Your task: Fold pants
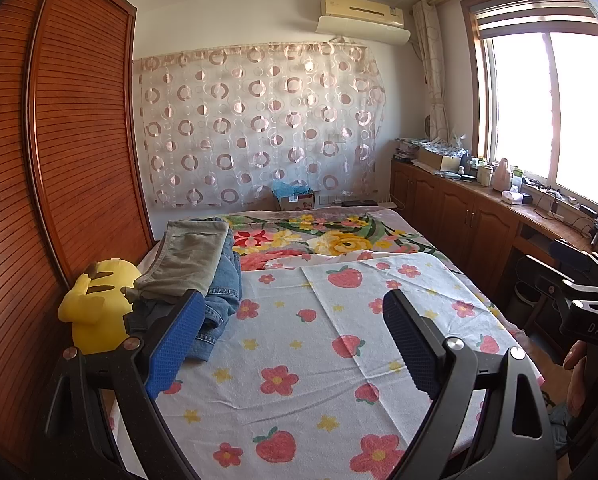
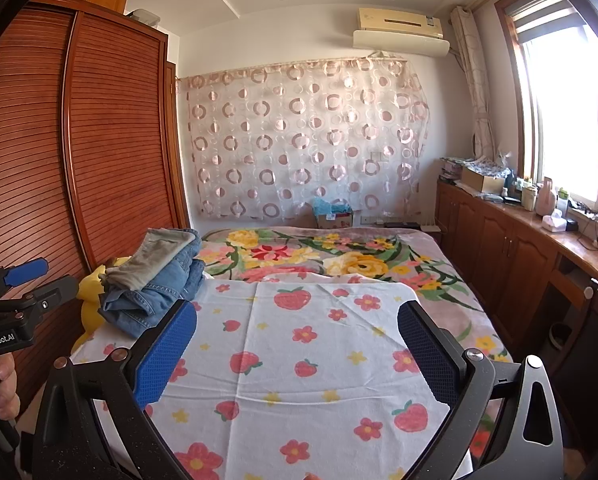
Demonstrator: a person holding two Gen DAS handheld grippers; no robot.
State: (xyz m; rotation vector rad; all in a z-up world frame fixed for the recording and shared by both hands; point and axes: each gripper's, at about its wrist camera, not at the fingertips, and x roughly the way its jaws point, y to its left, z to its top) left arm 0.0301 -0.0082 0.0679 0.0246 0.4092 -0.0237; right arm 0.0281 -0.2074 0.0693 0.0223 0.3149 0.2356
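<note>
Surface: bed [image 1: 439, 256] under a strawberry-print towel [image 1: 299, 360].
Pants: pile of pants [image 1: 203, 268] at the towel's far-left corner.
Left gripper [image 1: 295, 344]: wide open, empty, nearer the pile.
Right gripper [image 2: 299, 356]: wide open, empty.

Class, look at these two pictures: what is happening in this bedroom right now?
A person holds a two-finger gripper in each hand over a bed spread with a white strawberry-and-flower cloth. The left gripper and right gripper both stand open and empty. A pile of pants, olive-grey trousers on blue denim jeans, sits untouched at the bed's left edge beside a yellow plush toy. No pants are laid out on the cloth.
</note>
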